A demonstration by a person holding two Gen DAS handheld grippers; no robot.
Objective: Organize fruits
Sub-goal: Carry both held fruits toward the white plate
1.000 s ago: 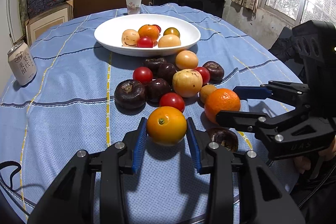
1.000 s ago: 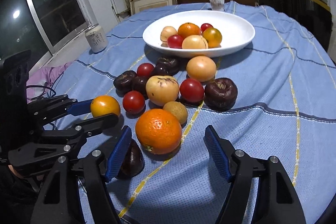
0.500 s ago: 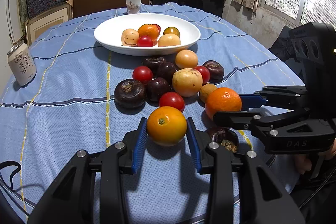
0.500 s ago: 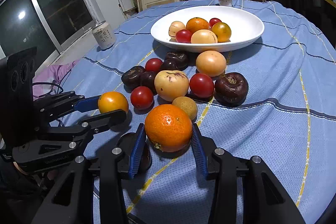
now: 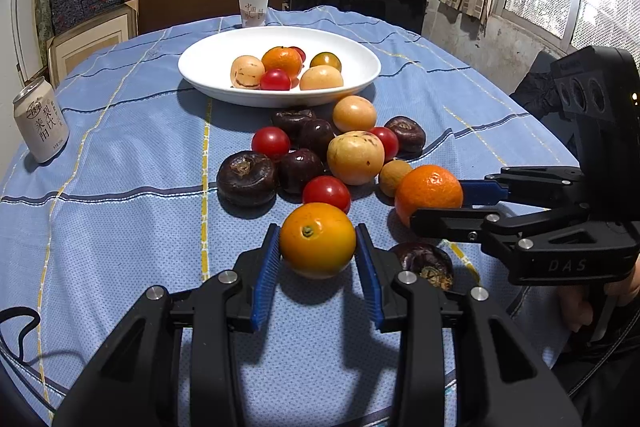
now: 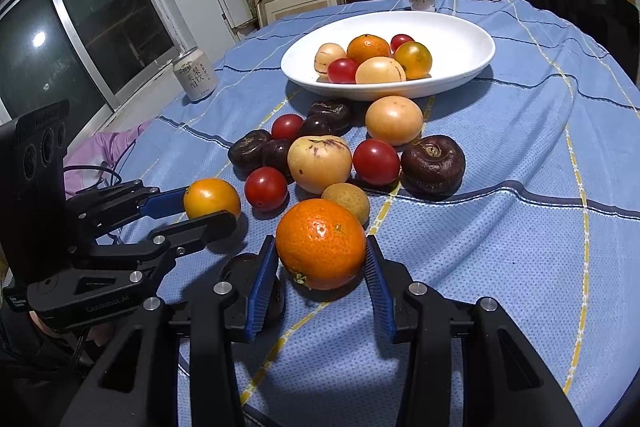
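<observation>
On the blue checked tablecloth (image 5: pixel 120 155), seen from the left wrist, the left gripper (image 5: pixel 317 259) is clamped narrowly on a yellow-orange fruit (image 5: pixel 317 239), both blue pads against its sides, the fruit resting on the cloth. To the right, the right gripper (image 5: pixel 440 205) holds a mandarin (image 5: pixel 428 191) between its jaws. A dark brown fruit (image 5: pixel 424 261) lies just below it. Beyond, loose red, dark and pale yellow fruits cluster in front of a white bowl (image 5: pixel 208 67) that holds six more. A drink can (image 5: pixel 40 125) stands far left, a paper cup (image 5: pixel 253 10) behind the bowl.

From the right wrist, the mandarin (image 6: pixel 321 243) sits between the right gripper's (image 6: pixel 320 273) blue pads, which touch its sides; it rests on the cloth. At left, the left gripper (image 6: pixel 204 207) grips the yellow-orange fruit (image 6: pixel 212 197). The white bowl (image 6: pixel 460 43) lies behind the loose fruits.
</observation>
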